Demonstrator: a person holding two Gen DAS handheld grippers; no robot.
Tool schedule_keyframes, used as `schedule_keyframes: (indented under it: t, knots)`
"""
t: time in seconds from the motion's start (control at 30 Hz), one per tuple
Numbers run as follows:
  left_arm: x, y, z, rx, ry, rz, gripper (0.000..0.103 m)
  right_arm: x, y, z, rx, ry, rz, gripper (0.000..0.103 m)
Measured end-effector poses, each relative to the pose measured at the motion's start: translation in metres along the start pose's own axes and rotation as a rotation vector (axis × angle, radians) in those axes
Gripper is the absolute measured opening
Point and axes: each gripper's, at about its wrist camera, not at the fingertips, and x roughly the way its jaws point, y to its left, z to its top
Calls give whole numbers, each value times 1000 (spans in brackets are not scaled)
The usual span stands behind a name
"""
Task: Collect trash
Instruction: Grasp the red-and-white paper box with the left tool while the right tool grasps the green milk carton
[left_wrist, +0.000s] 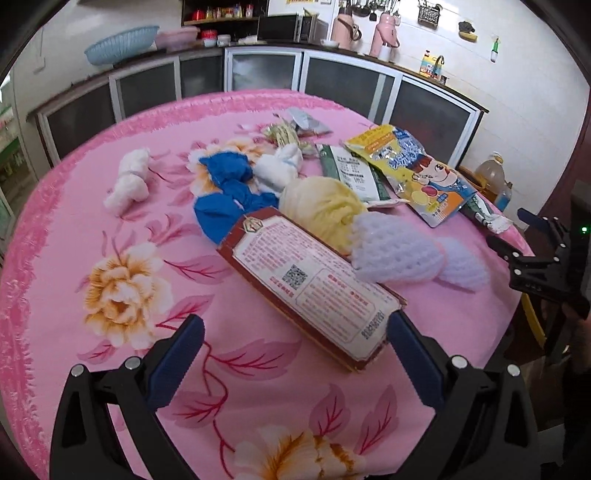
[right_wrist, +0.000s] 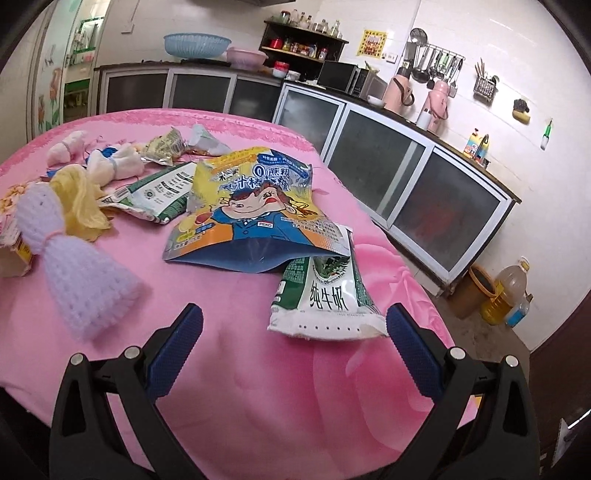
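Left hand-held gripper (left_wrist: 295, 347) spread wide, empty, low over the pink flowered desk (left_wrist: 92, 229). Just ahead of its right finger, the near end of a long red-bordered carton (left_wrist: 310, 284), lying flat and slanting away. Bare cloth ahead-left, out to the fringed rim. Beyond the carton: blue wad (left_wrist: 229, 192), yellow wad (left_wrist: 321, 206), white foam net (left_wrist: 399, 251).

Right hand-held gripper (right_wrist: 294, 332) also spread wide, empty. Torn milk pouch (right_wrist: 325, 299) just ahead of its right finger, tucked under a cartoon snack bag (right_wrist: 251, 218). Open cloth between the fingers. Desk edge close on the right, cabinets (right_wrist: 417, 192) beyond.
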Motion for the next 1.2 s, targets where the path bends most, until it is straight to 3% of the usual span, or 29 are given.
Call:
schedule_keyframes:
  t: [0.17, 0.33, 0.43, 0.57, 0.63, 0.8, 1.03, 1.2]
  knots:
    - [13, 3, 9, -47, 44, -84, 96, 15, -1, 4, 17, 33, 31, 94]
    - [27, -3, 17, -59, 81, -199, 96, 29, -9, 5, 36, 70, 41, 81]
    - [41, -3, 25, -69, 105, -222, 96, 35, -12, 7, 46, 93, 59, 75]
    - [57, 4, 31, -135, 126, -269, 94, 42, -17, 9, 56, 122, 67, 52]
    - [58, 6, 33, -152, 117, -269, 82, 47, -22, 9, 85, 140, 95, 47]
    - [65, 13, 35, -202, 109, -292, 69, 45, -24, 13, 109, 133, 137, 27]
    - [58, 12, 33, -214, 98, -335, 35, 32, -33, 14, 130, 119, 142, 18]
    - [48, 17, 31, -231, 78, -383, 23, 13, -34, 12, 114, 99, 140, 16]
